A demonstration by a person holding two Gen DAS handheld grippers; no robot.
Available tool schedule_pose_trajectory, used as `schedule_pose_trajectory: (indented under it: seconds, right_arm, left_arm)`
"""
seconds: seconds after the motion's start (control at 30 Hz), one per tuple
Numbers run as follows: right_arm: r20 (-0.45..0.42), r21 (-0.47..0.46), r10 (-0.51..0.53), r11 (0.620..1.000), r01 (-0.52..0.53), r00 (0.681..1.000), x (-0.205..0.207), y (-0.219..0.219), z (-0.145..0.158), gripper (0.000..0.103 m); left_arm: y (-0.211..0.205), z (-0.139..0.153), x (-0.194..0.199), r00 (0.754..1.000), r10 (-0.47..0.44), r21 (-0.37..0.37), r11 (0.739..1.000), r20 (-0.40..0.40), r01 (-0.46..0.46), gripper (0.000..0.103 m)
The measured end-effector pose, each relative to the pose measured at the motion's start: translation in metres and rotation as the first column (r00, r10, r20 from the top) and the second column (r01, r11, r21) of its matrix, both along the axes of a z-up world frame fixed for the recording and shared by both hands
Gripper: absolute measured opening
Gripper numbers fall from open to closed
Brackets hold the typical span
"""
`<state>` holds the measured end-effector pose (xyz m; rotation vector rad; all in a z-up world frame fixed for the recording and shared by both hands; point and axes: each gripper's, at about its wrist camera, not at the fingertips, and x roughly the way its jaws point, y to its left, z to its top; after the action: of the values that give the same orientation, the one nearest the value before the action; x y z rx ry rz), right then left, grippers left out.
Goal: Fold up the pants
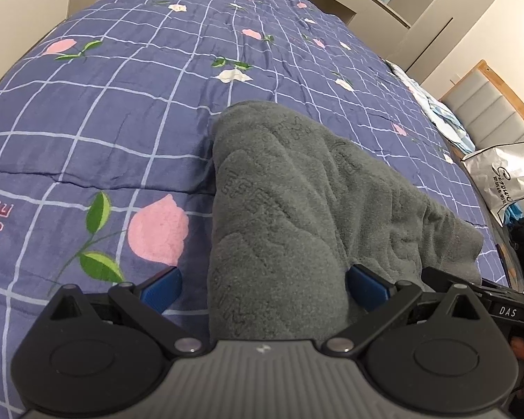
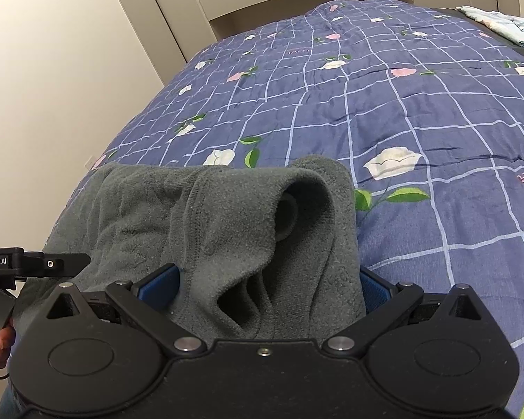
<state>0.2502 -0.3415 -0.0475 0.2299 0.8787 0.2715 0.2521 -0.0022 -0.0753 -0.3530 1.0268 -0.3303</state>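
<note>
Bedding forms the work surface: a blue checked quilt (image 1: 129, 111) with pink and white flowers covers the bed, with cupboards at 12 o'clock and a white bag (image 1: 503, 181) at 3 o'clock in the left view. The pants (image 1: 297, 209), grey fleece, lie on the quilt close to both cameras, bunched rather than flat. The left gripper (image 1: 262, 286) has its blue pads spread wide, one on each side of a thick fold of the pants; whether the pads press the cloth cannot be told. The right gripper (image 2: 269, 286) stands the same way, jaws wide apart around a raised, hollow fold that looks like a leg opening or waistband, at 12 o'clock from its fingers. The left tool's body shows at 9 o'clock in the right view, so both grippers work side by side on the same end of the garment. Judged handling: the fabric is soft, thick and light, with a napped surface that should not slip between the pads. It will sag and fold under its own weight, so take hold at a hem or band edge, pinching all layers together.
</note>
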Motion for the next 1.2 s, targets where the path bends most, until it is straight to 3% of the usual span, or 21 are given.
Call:
schedule_pose_trajectory:
  seconds: [0.4, 0.73, 1.2]
  right_arm:
    - [0.002, 0.005, -0.004, 1.000, 0.004, 1.000, 0.000, 0.001, -0.001, 0.103]
    - [0.005, 0.006, -0.011, 1.000, 0.011, 1.000, -0.001, 0.002, -0.001, 0.103]
    - [0.025, 0.000, -0.010, 1.000, 0.010, 1.000, -0.007, 0.003, 0.000, 0.101]
  left_arm:
    - [0.002, -0.005, 0.006, 1.000, -0.027, -0.033, 0.999, -0.015, 0.026, 0.103]
    - [-0.003, -0.002, 0.000, 1.000, 0.005, -0.022, 1.000, -0.004, -0.005, 0.103]
    - [-0.019, 0.004, -0.007, 1.000, -0.020, -0.013, 1.000, -0.002, 0.020, 0.098]
